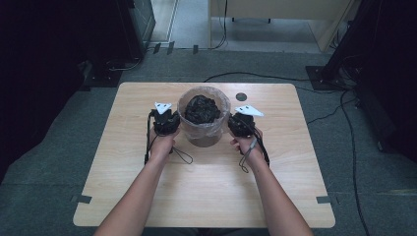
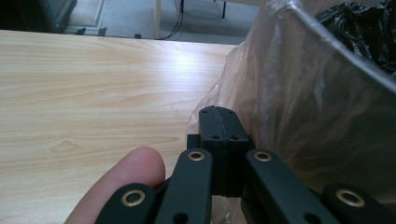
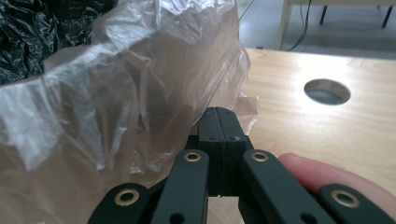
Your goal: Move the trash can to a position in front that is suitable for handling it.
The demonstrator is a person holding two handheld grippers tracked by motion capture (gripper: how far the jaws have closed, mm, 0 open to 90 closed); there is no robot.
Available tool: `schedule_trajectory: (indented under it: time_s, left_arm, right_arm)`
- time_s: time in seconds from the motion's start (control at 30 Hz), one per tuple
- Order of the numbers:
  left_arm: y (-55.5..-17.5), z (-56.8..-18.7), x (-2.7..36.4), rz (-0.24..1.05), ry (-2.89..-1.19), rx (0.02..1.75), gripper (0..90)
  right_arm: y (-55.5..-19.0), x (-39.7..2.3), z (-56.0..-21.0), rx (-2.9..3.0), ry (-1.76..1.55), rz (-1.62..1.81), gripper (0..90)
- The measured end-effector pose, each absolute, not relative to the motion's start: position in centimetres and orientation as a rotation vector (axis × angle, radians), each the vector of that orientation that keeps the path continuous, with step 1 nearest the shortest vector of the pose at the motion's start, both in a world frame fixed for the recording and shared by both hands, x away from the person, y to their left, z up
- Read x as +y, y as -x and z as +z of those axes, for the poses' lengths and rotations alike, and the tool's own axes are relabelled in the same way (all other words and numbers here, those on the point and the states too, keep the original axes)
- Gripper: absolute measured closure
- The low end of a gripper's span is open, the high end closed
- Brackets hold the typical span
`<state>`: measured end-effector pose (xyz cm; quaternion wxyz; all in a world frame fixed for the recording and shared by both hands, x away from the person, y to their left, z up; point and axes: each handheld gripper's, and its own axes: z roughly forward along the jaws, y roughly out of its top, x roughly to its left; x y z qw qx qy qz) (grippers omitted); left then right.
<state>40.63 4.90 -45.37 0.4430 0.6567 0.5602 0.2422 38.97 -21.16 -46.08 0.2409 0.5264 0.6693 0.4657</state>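
Sitting near the far edge of the desk (image 1: 123, 162): bin (image 1: 204, 135) with clear bag (image 1: 216, 125) and black bag (image 1: 201, 109) | left tool (image 1: 173, 126): jaws tight together, pinching clear bag | right tool (image 1: 233, 125): same on other side

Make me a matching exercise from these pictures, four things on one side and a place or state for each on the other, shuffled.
Things:
1. clear liner
2. black bag
3. round hole
4. left gripper

States or places:
A. crumpled inside the bin
B. jaws shut at the liner's edge
C. in the tabletop, beyond the right gripper
D. draped over the bin's rim

Pairs: 1-D, 2-A, 3-C, 4-B
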Motion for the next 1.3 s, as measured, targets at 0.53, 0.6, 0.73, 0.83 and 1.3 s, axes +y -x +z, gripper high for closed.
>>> schedule_trajectory:
  time_s: [0.53,0.6,0.73,0.83,1.3]
  left_arm:
    - [-36.6,-45.7,5.0,0.666,-1.684,1.351,90.0]
    - [-35.9,-45.8,5.0,0.672,-1.683,1.342,90.0]
    - [-34.4,-46.0,5.3,0.668,-1.683,1.318,90.0]
    - [-33.3,-46.1,5.6,0.656,-1.678,1.309,90.0]
    - [-29.0,-46.0,6.3,0.631,-1.665,1.336,90.0]
  right_arm:
    - [-35.4,-20.8,-46.3,1.815,-1.483,1.302,90.0]
    - [-34.8,-20.8,-46.3,1.811,-1.491,1.304,90.0]
    - [-33.6,-20.8,-46.2,1.823,-1.484,1.295,90.0]
    - [-32.7,-20.7,-46.2,1.832,-1.485,1.305,90.0]
    - [-28.1,-19.5,-46.5,1.890,-1.480,1.244,90.0]
